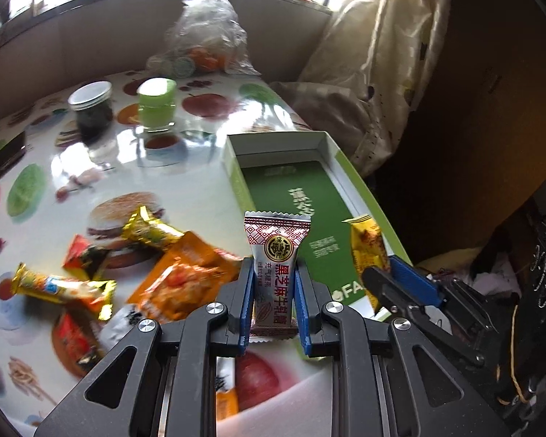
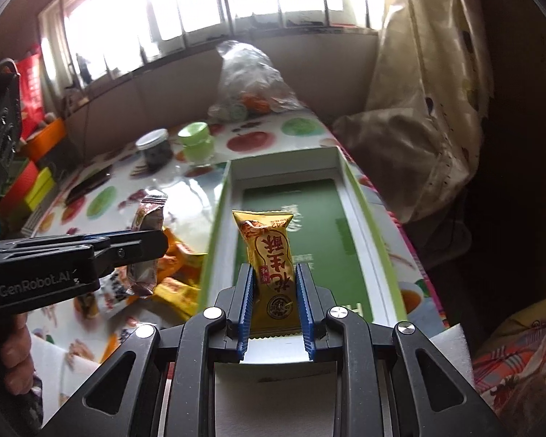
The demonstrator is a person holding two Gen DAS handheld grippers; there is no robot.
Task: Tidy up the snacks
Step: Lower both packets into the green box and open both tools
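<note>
The left gripper (image 1: 275, 300) is closed on a white-and-red sesame nougat candy (image 1: 275, 255), which stands upright between the blue pads (image 1: 246, 302). It is above the table's fruit-print cloth (image 1: 185, 182), just beside the near left wall of the open green-and-white box (image 1: 233, 167).

The right gripper (image 2: 275, 302) is closed on a yellow peanut candy packet (image 2: 269, 258), also upright, and holds it over the near end of the box (image 2: 356, 189), above its green bottom.

On the cloth to the left of the box lies a loose pile of snacks: a gold wrapped bar (image 1: 62, 287), another gold bar (image 1: 149, 231) and an orange packet (image 1: 185, 276). Farther back stand a dark glass jar (image 1: 91, 109) and a green jar (image 1: 156, 103), and behind them a clear plastic bag (image 1: 204, 32).
</note>
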